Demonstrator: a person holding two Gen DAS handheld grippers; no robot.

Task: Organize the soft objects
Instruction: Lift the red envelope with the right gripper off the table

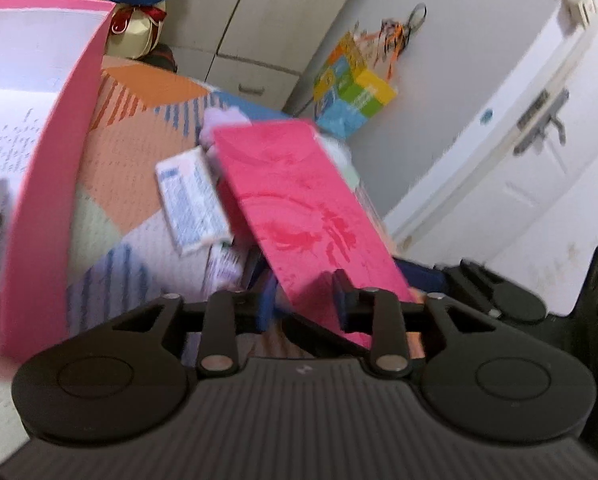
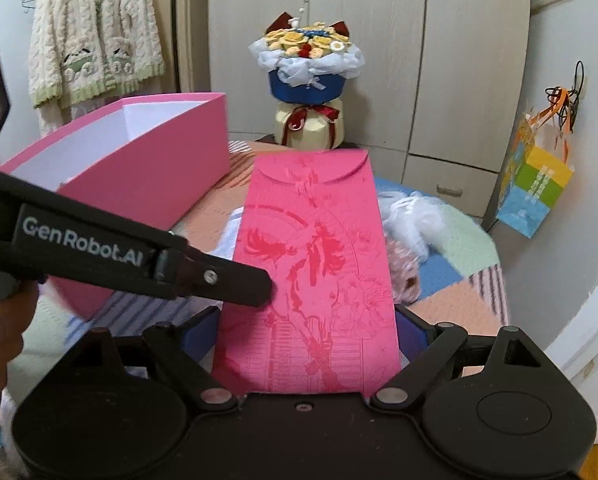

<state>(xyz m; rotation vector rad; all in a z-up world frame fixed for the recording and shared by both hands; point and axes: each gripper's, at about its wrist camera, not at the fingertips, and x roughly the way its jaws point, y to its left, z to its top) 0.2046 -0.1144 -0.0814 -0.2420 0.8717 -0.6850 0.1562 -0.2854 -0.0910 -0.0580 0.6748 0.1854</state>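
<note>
Two grippers met on one flat red envelope (image 2: 311,276), embossed with a horse: the left gripper (image 1: 305,300) pinched its edge, while the right gripper (image 2: 307,340) stood wide around it, beside the pink box (image 2: 147,168).

The left-wrist view is motion-smeared: print on the white packet (image 1: 193,200) at 9 o'clock of the red envelope (image 1: 307,216) cannot be read. The envelope hides the right gripper (image 2: 305,344) fingers' grip. The pink box (image 1: 43,184) runs off the frame at 9 o'clock.
</note>
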